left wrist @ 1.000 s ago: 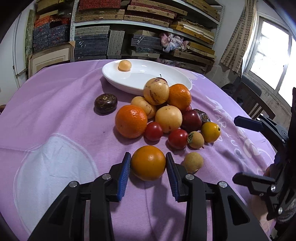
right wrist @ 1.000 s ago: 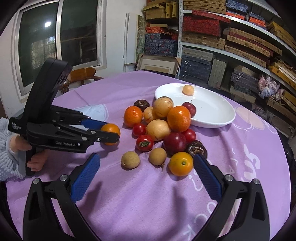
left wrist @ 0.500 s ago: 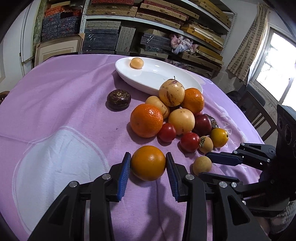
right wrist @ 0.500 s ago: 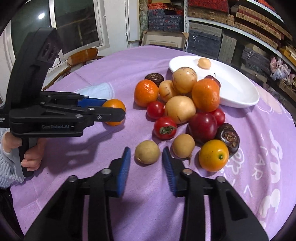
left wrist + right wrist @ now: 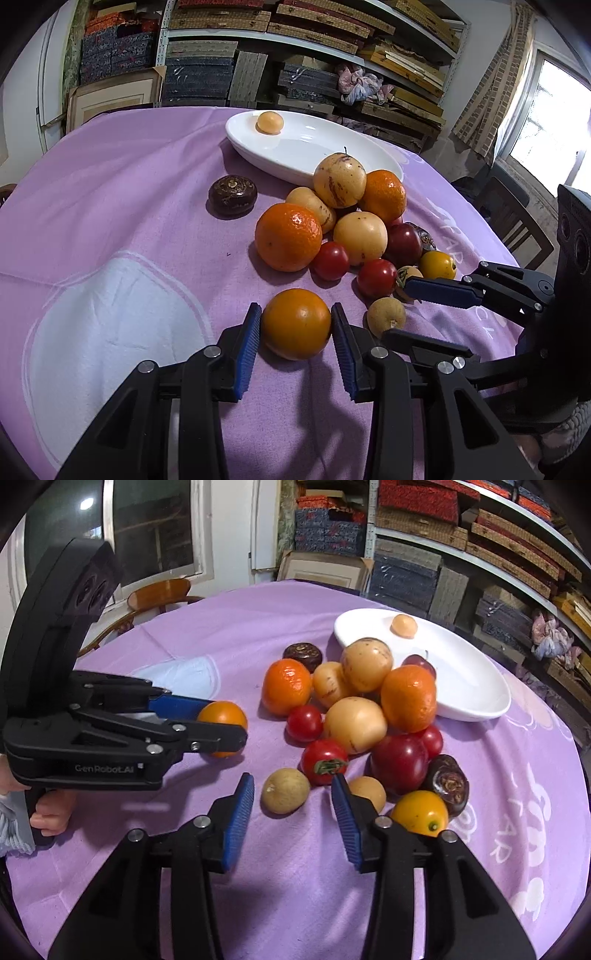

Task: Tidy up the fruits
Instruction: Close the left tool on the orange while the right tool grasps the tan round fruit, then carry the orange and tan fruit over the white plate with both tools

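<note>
Pads of my left gripper [image 5: 295,332] clamp the smooth orange fruit [image 5: 296,323] on the cloth. My right gripper [image 5: 292,814], jaws just reopened, brackets the small tan fruit [image 5: 285,791] untouched. Next: close, carry both to the white dish [image 5: 476,698].

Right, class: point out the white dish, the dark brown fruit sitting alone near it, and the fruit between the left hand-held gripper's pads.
white dish [image 5: 258,157], left wrist view, near rim.
dark brown fruit [image 5: 232,192], left wrist view, top face.
orange fruit [image 5: 295,323], left wrist view, front surface.
</note>
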